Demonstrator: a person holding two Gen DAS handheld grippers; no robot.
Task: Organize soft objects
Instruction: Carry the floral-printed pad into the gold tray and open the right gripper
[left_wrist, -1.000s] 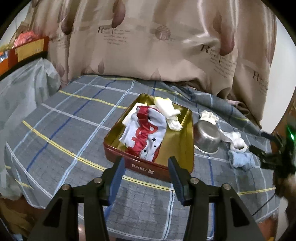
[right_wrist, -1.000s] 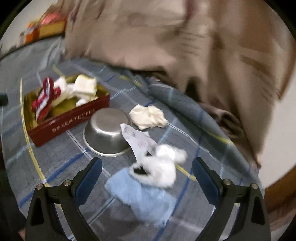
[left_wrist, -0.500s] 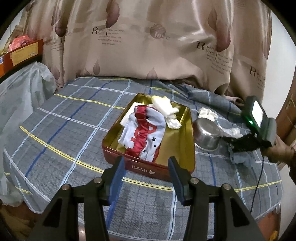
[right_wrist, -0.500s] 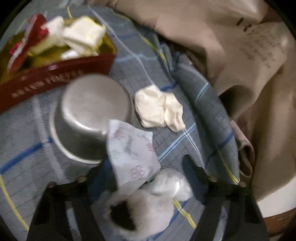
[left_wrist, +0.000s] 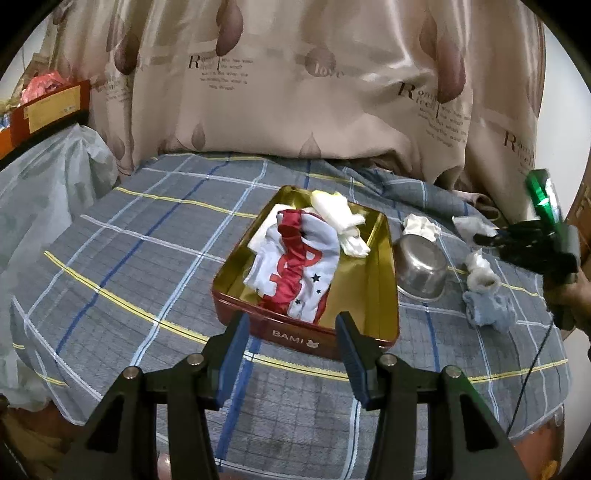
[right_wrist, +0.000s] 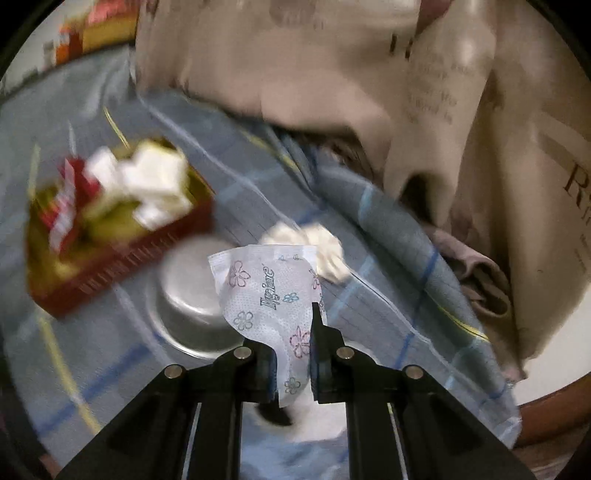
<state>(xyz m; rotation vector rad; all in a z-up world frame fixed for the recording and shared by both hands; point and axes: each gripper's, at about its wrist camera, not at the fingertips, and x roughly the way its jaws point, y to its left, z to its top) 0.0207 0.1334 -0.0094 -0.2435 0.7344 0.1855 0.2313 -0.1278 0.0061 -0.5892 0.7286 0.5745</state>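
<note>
My right gripper (right_wrist: 293, 354) is shut on a white packet with flower print (right_wrist: 266, 291), held up off the bed above the steel bowl (right_wrist: 188, 295). From the left wrist view, that gripper (left_wrist: 484, 238) hangs at the far right with the packet (left_wrist: 467, 225) in its tips. My left gripper (left_wrist: 291, 325) stands open and empty just in front of the red and gold tin (left_wrist: 384, 280). In the tin lie a red and white garment (left_wrist: 295, 266) and a white cloth (left_wrist: 340, 218). A white sock (left_wrist: 480, 273) and a blue sock (left_wrist: 489, 314) lie right of the bowl.
A crumpled white cloth (left_wrist: 419, 226) lies behind the upturned bowl (left_wrist: 421, 266). The checked grey bedsheet (left_wrist: 147, 258) spreads wide to the left of the tin. A beige curtain (left_wrist: 332, 92) hangs behind, and the sheet's edge drops off near my left gripper.
My right gripper has gone from wide open to shut on the flower-print packet and raised it off the bed. The left gripper has stayed put and open.
</note>
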